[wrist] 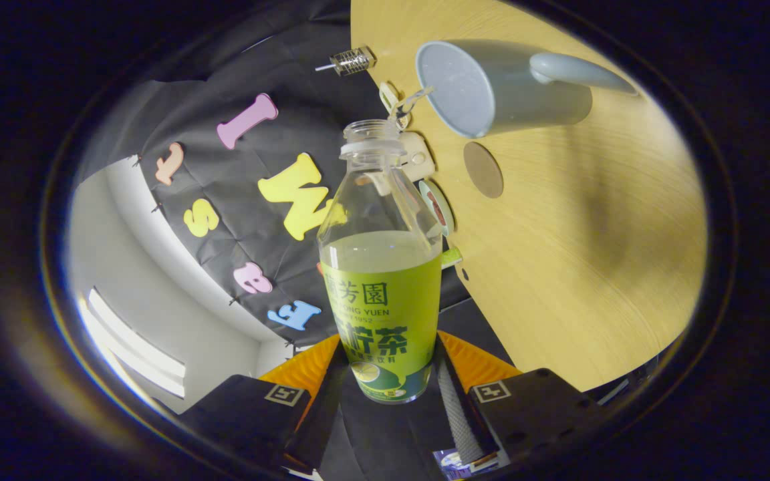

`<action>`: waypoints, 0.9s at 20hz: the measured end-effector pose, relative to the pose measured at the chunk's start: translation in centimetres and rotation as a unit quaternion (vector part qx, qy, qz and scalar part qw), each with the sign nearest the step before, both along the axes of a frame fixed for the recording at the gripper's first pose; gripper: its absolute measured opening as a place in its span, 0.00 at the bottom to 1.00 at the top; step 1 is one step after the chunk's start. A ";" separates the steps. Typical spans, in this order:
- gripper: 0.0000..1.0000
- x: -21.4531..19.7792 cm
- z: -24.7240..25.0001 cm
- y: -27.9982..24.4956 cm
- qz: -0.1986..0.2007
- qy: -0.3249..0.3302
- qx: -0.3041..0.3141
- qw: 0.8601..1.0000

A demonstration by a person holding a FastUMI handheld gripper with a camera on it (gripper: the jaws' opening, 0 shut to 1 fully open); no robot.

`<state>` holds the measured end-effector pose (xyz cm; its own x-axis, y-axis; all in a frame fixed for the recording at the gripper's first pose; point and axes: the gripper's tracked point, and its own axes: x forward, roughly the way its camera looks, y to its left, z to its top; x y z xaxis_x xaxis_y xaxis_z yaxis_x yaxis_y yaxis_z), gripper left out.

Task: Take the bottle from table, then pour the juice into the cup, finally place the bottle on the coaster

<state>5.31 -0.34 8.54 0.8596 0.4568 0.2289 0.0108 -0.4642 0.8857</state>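
Gripper view: bottle (381,294) between fingers (460,417).

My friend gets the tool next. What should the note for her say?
Tool: shut on the bottle, both fingers pressing its lower body.
Bottle: lifted off the table, cap off, tilted, juice filling about its lower half.
Cup: on the table beyond the bottle's mouth; I can't tell if any juice is in it.
Coaster: bare, beside the cup.
Done: bottle picked up.
Left: pour the juice, then set the bottle on the coaster.
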 end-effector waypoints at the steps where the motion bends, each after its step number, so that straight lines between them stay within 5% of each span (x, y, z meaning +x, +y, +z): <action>1: 0.76 0.2 0.1 -0.1 -0.001 0.002 0.004 1.000; 18: 0.77 0.2 2.8 -1.8 -0.035 -0.002 0.048 0.998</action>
